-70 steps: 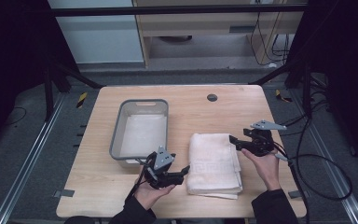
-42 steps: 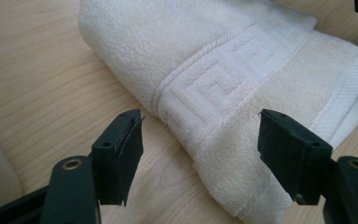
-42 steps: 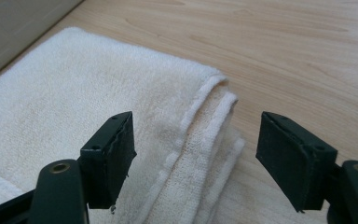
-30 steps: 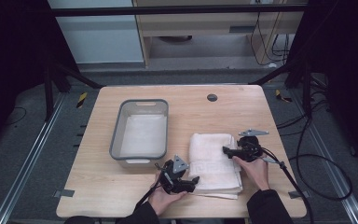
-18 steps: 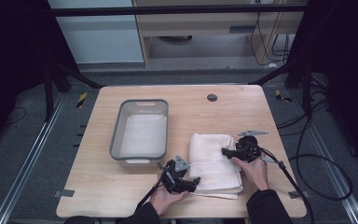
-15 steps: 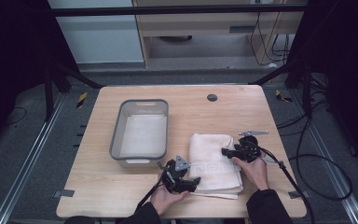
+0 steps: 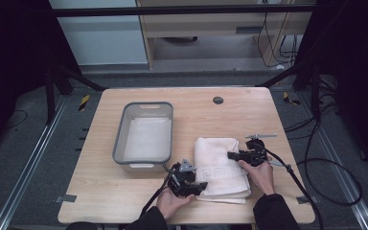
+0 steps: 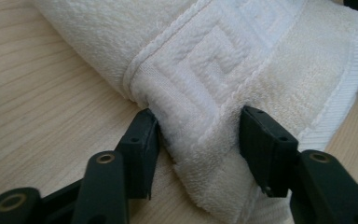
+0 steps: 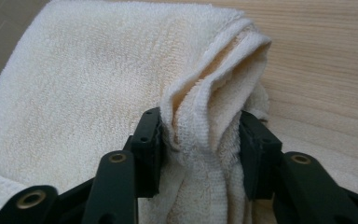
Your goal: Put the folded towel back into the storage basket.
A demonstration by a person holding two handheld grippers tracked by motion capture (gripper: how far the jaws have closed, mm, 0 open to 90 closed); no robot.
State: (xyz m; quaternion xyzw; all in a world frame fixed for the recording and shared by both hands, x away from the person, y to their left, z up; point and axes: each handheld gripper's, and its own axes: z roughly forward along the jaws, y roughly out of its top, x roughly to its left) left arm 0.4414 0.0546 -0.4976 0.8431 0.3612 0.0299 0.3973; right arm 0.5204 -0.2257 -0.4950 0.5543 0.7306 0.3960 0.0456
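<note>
A folded cream towel [image 7: 220, 163] lies on the wooden table [image 7: 100, 201], right of a grey tray. My left gripper [image 7: 199, 188] sits at the towel's near left corner. Its jaws have just been closing, and in the left gripper view [image 8: 198, 135] the patterned towel border [image 8: 223, 56] bunches up between the pads. My right gripper [image 7: 231, 155] is at the towel's right edge. Its jaws have also just been closing, and in the right gripper view [image 9: 200, 140] a raised fold of the towel [image 9: 88, 70] is pinched between them.
The grey tray [image 7: 120, 143] with a white liner stands just left of the towel, close to my left gripper. A dark round grommet [image 7: 218, 100] is set in the table's far side. Cables [image 7: 316, 167] trail off the right edge.
Since the earliest frame the left gripper has moved right to the towel's near corner, and the right gripper has come down and left onto its right edge. Over the last second both hands hold still.
</note>
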